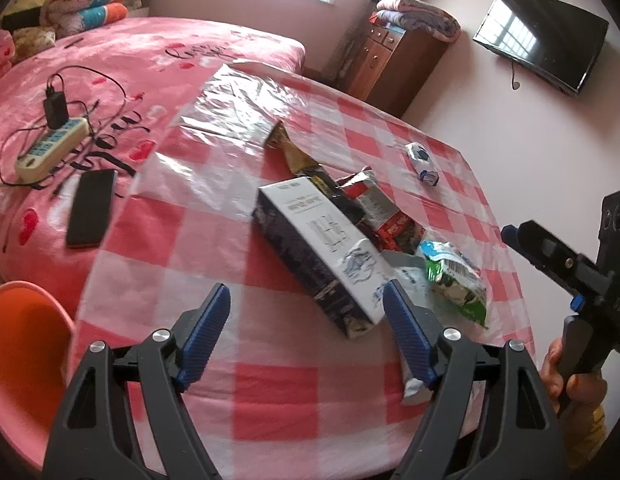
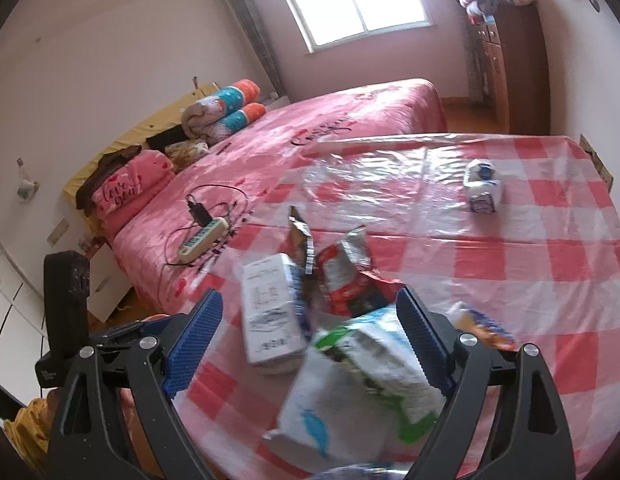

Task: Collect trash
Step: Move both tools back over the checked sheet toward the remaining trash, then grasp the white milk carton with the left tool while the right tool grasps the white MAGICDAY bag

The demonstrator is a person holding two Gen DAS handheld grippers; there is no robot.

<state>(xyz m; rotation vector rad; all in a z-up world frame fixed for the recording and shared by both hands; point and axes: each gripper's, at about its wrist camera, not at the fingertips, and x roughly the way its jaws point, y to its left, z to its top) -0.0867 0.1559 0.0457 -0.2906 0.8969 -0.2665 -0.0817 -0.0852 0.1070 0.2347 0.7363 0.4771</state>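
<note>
Trash heap on a round bench [image 1: 269, 380] draped in a red-and-white checked plastic cloth, seen from both wrist cameras. Left claw [image 1: 307, 336] hangs over the near edge with its blue ribbed fingers [image 1: 207, 332] spread wide and nothing between them; the right one touches or overlaps a small crumpled foil scrap [image 1: 414, 386], which cannot be told apart from contact. Right claw [image 2: 312, 344] is likewise spread wide, poised above the green-and-white crinkled snack bag [image 2: 366, 376], which appears blurred between the fingers but not clamped.

The pile sits near the bench's middle: a white-and-black rectangular carton [image 1: 322, 256] lying on its side, a red-and-silver torn foil wrapper [image 1: 384, 216] just behind it, a gold-and-black twisted wrapper [image 1: 293, 156] beyond, and the snack bag [image 1: 456, 276] beside the carton. A small white-and-blue crumpled packet [image 1: 422, 162] lies well apart, toward the far rim.

Handling, as judged: the carton looks stiff and light, best pinched across its narrow width near one end. The bags and wrappers are thin, soft and slick; they will crush and may slide, so a pinch on a bunched fold or sealed edge should hold better than a flat face.
</note>
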